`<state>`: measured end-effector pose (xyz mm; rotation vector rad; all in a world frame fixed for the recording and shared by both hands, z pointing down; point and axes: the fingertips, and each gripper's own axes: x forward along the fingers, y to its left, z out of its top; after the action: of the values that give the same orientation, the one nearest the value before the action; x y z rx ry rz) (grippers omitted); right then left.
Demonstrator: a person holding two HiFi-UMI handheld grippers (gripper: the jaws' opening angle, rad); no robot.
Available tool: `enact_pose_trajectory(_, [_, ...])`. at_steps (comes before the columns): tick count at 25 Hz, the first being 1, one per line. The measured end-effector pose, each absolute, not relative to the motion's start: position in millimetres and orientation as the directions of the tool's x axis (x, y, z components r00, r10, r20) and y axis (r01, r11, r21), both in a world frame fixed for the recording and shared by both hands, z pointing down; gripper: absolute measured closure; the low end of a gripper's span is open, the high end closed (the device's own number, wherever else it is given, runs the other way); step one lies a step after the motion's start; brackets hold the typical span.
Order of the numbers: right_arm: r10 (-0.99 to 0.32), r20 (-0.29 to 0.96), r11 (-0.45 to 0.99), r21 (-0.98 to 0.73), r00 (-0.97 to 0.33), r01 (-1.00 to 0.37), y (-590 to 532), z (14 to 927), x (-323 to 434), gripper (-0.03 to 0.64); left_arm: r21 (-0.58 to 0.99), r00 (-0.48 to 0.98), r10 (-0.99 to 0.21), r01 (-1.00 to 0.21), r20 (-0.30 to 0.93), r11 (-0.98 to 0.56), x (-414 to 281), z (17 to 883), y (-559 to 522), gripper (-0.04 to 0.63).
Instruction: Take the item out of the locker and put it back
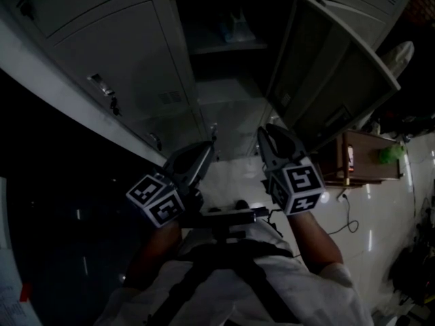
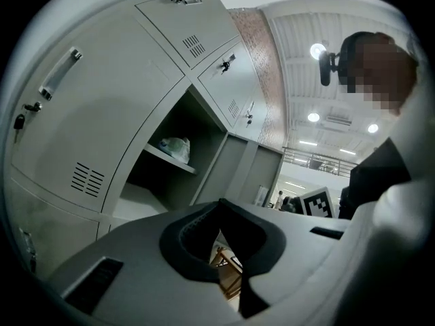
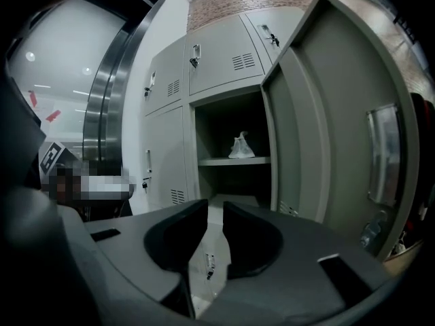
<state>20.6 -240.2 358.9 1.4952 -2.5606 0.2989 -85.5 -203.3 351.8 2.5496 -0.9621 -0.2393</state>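
So the small crumpled whitish plastic bag (image 3: 241,146) is seen sitting about mid-shelf on the upper shelf (image 3: 231,161) of the open grey metal locker (image 1: 224,94), with the grey door (image 1: 333,80) swung out to the right. Both tools are held well short of it with nothing gripped. The left gripper (image 2: 217,206) is pinched closed at the tips, and the right gripper (image 3: 215,209) is left only slightly parted.

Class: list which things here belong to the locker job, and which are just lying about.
For the job: open locker, its door, bag on the shelf, left tongs, right tongs.
Lying about: wooden table, closed lockers, hanging key.
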Motion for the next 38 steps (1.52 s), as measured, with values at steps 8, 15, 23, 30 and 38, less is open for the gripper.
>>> enact_pose_trajectory(8, [-0.844, 0.239, 0.471, -0.099, -0.48, -0.877, -234, 368, 21, 0.599, 0.431, 0.744, -0.668, -0.601, -0.005, -0.673, -93, 359, -193, 0.6])
enact_pose_trajectory(15, [-0.846, 0.238, 0.465, -0.107, -0.477, -0.879, -229, 370, 24, 0.617, 0.443, 0.742, -0.67, -0.602, 0.004, -0.664, -95, 364, -188, 0.6])
enact_pose_trajectory(23, [-0.845, 0.24, 0.466, -0.108, -0.478, -0.878, -225, 371, 26, 0.621, 0.451, 0.747, -0.665, -0.596, 0.007, -0.665, -93, 368, -183, 0.6])
enact_pose_trajectory(30, [-0.845, 0.243, 0.466, -0.105, -0.477, -0.878, -222, 371, 27, 0.622, 0.449, 0.752, -0.66, -0.591, 0.005, -0.67, -90, 367, -180, 0.6])
enact_pose_trajectory(38, [-0.847, 0.254, 0.457, -0.101, -0.467, -0.884, -218, 373, 27, 0.623, 0.457, 0.756, -0.654, -0.585, 0.01, -0.67, -92, 369, -176, 0.6])
